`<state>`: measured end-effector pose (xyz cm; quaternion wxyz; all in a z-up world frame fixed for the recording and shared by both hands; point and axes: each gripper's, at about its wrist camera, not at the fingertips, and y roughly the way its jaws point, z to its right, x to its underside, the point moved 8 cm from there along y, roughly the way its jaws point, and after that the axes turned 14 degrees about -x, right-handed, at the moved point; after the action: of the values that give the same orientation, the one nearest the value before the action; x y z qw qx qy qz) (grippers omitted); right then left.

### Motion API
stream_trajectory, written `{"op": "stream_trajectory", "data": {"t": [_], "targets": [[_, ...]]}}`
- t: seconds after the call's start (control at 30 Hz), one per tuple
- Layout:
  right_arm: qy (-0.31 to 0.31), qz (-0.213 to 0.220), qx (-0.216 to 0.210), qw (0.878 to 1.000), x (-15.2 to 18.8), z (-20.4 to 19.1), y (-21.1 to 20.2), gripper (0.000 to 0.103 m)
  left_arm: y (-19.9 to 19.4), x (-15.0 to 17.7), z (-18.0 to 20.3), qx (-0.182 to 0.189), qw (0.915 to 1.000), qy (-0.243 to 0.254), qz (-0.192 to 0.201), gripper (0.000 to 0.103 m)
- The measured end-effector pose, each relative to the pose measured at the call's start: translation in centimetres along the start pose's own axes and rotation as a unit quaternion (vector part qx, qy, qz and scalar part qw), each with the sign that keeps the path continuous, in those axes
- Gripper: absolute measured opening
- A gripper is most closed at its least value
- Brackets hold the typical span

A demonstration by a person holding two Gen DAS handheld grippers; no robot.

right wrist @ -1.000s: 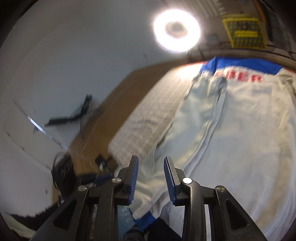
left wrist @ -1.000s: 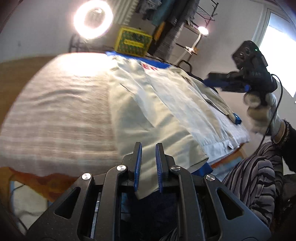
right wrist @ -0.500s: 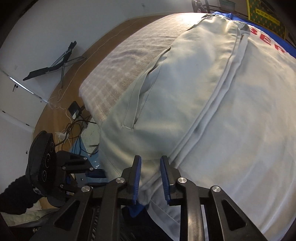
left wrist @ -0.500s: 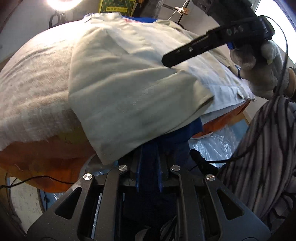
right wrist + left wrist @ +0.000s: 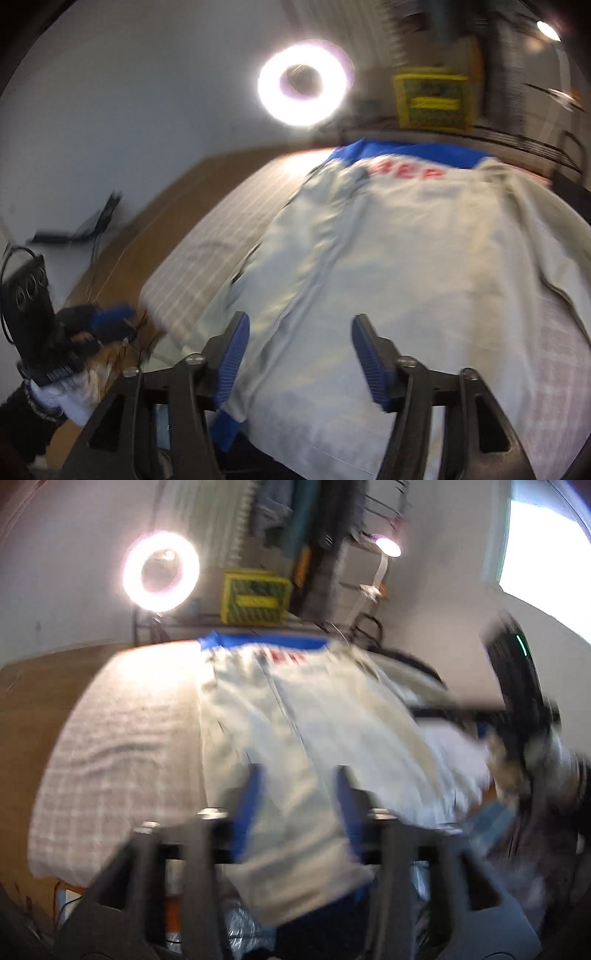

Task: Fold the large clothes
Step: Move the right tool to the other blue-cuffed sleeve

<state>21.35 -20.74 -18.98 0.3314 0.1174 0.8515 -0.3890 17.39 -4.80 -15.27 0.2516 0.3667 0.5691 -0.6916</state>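
Observation:
A large white garment (image 5: 295, 734) with a blue collar and red letters lies spread on the bed; it also shows in the right wrist view (image 5: 406, 266). Its side panels are folded inward. My left gripper (image 5: 297, 786) is open and empty above the garment's near hem, where a blue cuff hangs off the edge. My right gripper (image 5: 299, 339) is open and empty above the near hem, a blue cuff (image 5: 227, 430) below its left finger. Both views are blurred by motion.
A checked bedcover (image 5: 122, 760) lies left of the garment. A ring light (image 5: 160, 572), a yellow crate (image 5: 256, 598) and a clothes rack (image 5: 325, 535) stand behind the bed. Wooden floor (image 5: 147, 236) lies to the left.
Both grippers have opened, letting go of the garment's hem, and lifted from the bed's near edge. The views now look across the bed toward the ring light.

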Motion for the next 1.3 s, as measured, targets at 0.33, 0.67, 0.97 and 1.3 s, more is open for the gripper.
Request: {"op": "stream_trajectory", "data": {"t": [0.33,0.67,0.97,1.3], "targets": [[0.073,0.084,0.059,0.992,0.2,5.9,-11.4,0.078,0.5,-10.2,4.8,0.015,0.999,0.014,0.04,0.052],[0.181,0.153,0.114,0.965,4.3,15.5,-24.4,0.078,5.9,-9.1,14.5,0.094,0.9954,0.013,-0.013,0.052],[0.308,0.225,0.179,0.907,10.2,29.7,-34.2,0.078,10.0,-3.1,18.6,0.128,0.9863,0.028,-0.1,0.052],[0.363,0.26,0.165,0.88,14.1,38.1,-34.7,0.06,12.5,-1.8,19.4,0.135,0.9801,0.014,-0.145,0.052]]}}
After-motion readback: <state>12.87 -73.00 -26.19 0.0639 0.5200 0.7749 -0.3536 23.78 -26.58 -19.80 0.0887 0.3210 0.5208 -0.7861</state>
